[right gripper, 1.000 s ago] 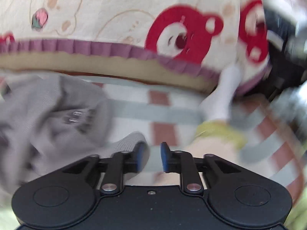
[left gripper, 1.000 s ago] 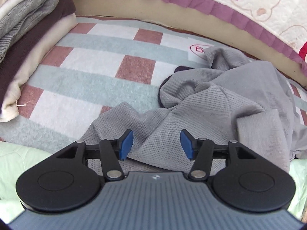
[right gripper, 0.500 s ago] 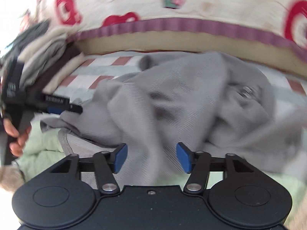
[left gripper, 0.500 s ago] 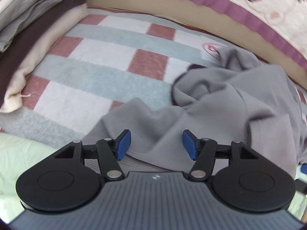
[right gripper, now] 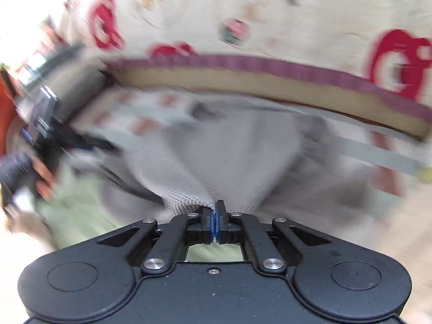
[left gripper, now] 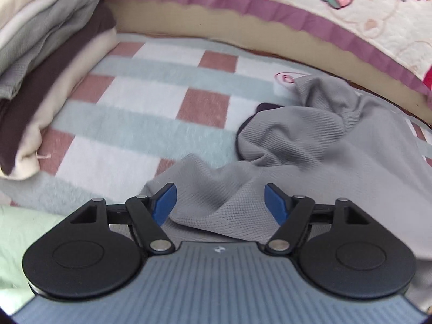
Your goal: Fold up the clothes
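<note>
Right tool (right gripper: pixel 216 217) is pinching a thin bit of the grey garment (left gripper: pixel 310 156) between its pads, while our left tool (left gripper: pixel 220 202) sits spread over the near hem, gripping nothing. We see the garment rumpled in 1 heap on the checked blanket (left gripper: pixel 151 124), right of the folded stack (left gripper: pixel 46 62). We judge the pinch shallow: a hard pull could slip the knit free, or drag the whole bunch instead of spreading it. With only 1 point held, the cloth may twist, and a wide sweep leftward could knock the stack.
</note>
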### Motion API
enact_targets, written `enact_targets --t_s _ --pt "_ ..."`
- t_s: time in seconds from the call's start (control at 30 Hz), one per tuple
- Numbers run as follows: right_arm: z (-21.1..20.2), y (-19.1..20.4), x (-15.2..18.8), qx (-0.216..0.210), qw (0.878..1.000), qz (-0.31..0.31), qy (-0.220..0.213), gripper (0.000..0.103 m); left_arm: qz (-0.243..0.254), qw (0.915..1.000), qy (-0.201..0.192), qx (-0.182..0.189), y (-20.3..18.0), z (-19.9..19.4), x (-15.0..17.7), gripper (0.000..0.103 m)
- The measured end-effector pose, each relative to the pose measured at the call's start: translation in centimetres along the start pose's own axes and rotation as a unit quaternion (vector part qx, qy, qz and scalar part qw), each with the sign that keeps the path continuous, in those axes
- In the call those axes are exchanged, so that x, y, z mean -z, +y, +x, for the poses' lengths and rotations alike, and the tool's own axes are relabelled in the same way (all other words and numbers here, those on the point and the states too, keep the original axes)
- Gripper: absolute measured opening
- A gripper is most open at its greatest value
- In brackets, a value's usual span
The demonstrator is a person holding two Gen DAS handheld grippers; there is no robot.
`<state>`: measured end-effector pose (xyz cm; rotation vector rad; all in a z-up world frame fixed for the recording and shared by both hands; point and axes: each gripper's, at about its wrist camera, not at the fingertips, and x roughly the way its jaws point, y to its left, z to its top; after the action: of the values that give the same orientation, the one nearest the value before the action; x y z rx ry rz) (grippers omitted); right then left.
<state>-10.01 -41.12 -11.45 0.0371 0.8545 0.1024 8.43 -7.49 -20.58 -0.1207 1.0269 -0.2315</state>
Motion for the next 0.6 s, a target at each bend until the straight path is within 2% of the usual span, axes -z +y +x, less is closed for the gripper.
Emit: enact_targets --t_s 0.1,0.2,0.27,0.3,0.33,0.4,0.43,0.53,0.6 --pt "-0.1 -1.7 1.8 0.082 0.995 -0.017 0.047 0.002 0.022 0.9997 -0.011 0.000 -0.9 -0.5 -0.1 0.071" --pt "0.3 -3.0 2.8 0.090 0.993 -0.002 0.082 0.002 0.038 0.9987 -0.006 0.032 -2.1 -0.7 0.6 0.071" --pt "0.5 -2.8 2.7 0.085 0.993 0.012 0.077 0.005 0.049 0.9973 -0.004 0.054 -3.0 -0.7 1.1 0.071" --pt "0.6 -2.5 2.5 0.086 0.993 0.015 0.074 0.008 0.054 0.9964 -0.002 0.065 -3.4 -0.8 1.4 0.071" --pt "0.7 -2.2 2.2 0.090 0.993 0.014 0.071 0.019 0.060 0.9953 -0.001 0.076 -3.8 -0.8 1.6 0.071" --pt "0.8 -1.0 1.6 0.081 0.996 0.015 0.045 0.036 0.071 0.9928 0.002 0.097 -4.6 -0.9 2.1 0.071" --pt "0.7 -0.6 1.2 0.066 0.997 0.019 0.031 0.039 0.076 0.9912 0.003 0.108 -5.0 -0.9 2.4 0.071" --pt "0.6 0.7 0.6 0.015 1.000 0.025 0.002 0.042 0.091 0.9855 0.009 0.143 -6.4 -0.9 3.1 0.071" --pt "1.3 1.8 0.6 0.000 1.000 0.009 0.007 0.043 0.093 0.9790 0.022 0.180 -7.8 -0.7 3.6 0.071"
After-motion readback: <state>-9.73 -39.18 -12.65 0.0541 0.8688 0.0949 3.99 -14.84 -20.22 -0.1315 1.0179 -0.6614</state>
